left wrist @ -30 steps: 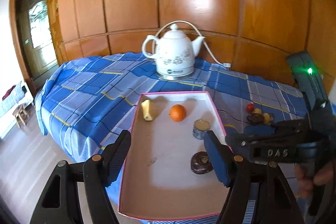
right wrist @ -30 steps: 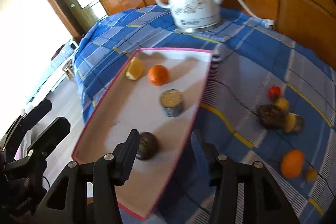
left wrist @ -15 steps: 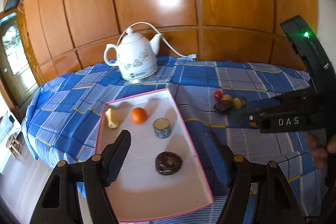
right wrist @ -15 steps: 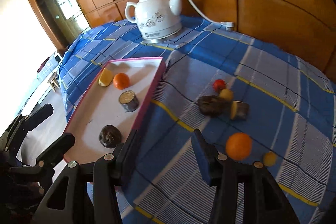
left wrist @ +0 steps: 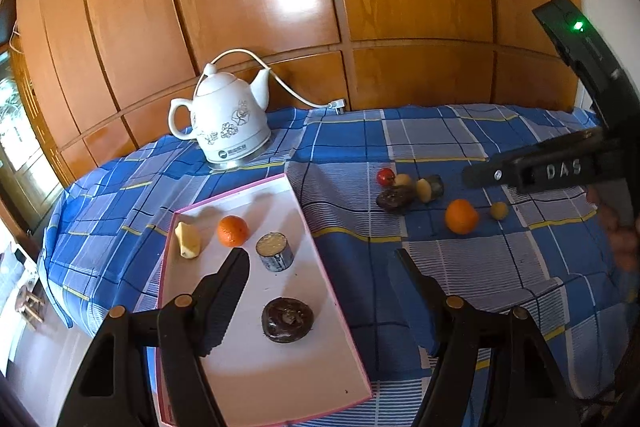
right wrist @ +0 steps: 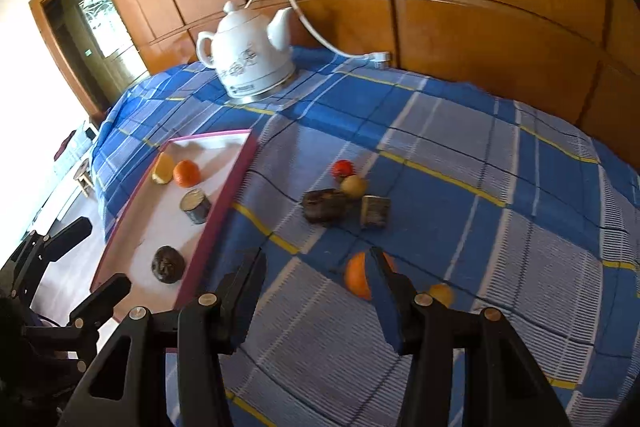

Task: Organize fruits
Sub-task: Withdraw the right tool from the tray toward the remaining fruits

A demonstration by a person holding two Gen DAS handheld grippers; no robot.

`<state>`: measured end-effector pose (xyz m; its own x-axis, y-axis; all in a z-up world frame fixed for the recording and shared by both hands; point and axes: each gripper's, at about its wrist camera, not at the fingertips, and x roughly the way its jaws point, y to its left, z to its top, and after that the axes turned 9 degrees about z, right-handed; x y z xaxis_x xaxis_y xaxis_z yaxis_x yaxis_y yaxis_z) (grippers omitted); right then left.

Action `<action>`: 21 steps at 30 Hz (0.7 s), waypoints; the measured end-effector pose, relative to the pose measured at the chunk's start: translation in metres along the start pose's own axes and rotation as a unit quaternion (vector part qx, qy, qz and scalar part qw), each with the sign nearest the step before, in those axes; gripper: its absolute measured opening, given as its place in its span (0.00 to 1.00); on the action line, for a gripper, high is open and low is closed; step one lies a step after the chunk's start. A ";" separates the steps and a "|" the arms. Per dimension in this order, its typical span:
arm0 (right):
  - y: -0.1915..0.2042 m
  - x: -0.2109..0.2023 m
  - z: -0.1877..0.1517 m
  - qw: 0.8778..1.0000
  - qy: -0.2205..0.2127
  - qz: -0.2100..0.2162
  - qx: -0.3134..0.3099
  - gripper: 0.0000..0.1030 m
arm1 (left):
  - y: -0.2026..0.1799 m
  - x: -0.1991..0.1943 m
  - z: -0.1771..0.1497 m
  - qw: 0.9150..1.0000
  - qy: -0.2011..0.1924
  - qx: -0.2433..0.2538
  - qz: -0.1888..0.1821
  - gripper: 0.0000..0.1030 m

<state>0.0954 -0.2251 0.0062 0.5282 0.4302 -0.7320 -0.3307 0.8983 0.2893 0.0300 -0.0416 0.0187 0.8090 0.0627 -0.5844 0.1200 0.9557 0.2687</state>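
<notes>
Moved: both tongs had swung rightward off the tray since the earlier frames; the loose fruit on the cloth came further into view.
Left wrist view, left tongs [left wrist: 320, 259]: wide open and empty, hovering above the right rim of the tray.
Tray [left wrist: 304, 211]: pink-rimmed, on the blue checked cloth [left wrist: 460, 267] of the desk; it held a pale fruit piece [left wrist: 188, 239], an orange [left wrist: 233, 230], a cut cylinder [left wrist: 274, 251] and a dark round fruit [left wrist: 287, 319].
Loose fruit: well right of the tray lay a red fruit [left wrist: 385, 176], a dark lump [left wrist: 395, 198], a second orange [left wrist: 461, 216] and a small yellow fruit [left wrist: 499, 210].
Kettle [left wrist: 224, 123]: white, behind the tray, against the wood panelling.
Right wrist view, right tongs [right wrist: 318, 257]: spread wide, nothing held, above the cloth; the right finger overlapped the second orange [right wrist: 357, 281] in view, contact unclear.
Cluster: the red fruit [right wrist: 343, 167], the dark lump [right wrist: 325, 204] and a cut piece [right wrist: 375, 211] lay close together beyond the tongs.
Tray in this view [right wrist: 236, 183]: to the left.
</notes>
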 end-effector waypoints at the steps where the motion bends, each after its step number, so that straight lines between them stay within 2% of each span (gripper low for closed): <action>1: -0.003 -0.002 0.000 1.000 -0.001 -0.003 0.002 0.51 | -0.001 0.000 0.000 1.000 0.001 0.002 0.000 0.71; 8: -0.035 -0.014 0.005 0.999 -0.003 -0.038 0.003 0.51 | -0.009 0.009 -0.001 1.000 0.017 0.011 -0.009 0.71; 15: -0.091 -0.012 0.000 0.995 0.006 -0.084 0.045 0.51 | -0.007 0.041 0.003 0.995 0.081 -0.030 -0.056 0.70; 21: -0.120 -0.009 -0.007 0.992 0.011 -0.068 0.104 0.51 | -0.014 0.058 0.014 0.992 0.097 -0.028 -0.072 0.59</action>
<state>0.1253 -0.3376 -0.0264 0.5387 0.3038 -0.7858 -0.0885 0.9480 0.3058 0.0833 -0.0551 -0.0084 0.6597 -0.0269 -0.7510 0.1894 0.9731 0.1315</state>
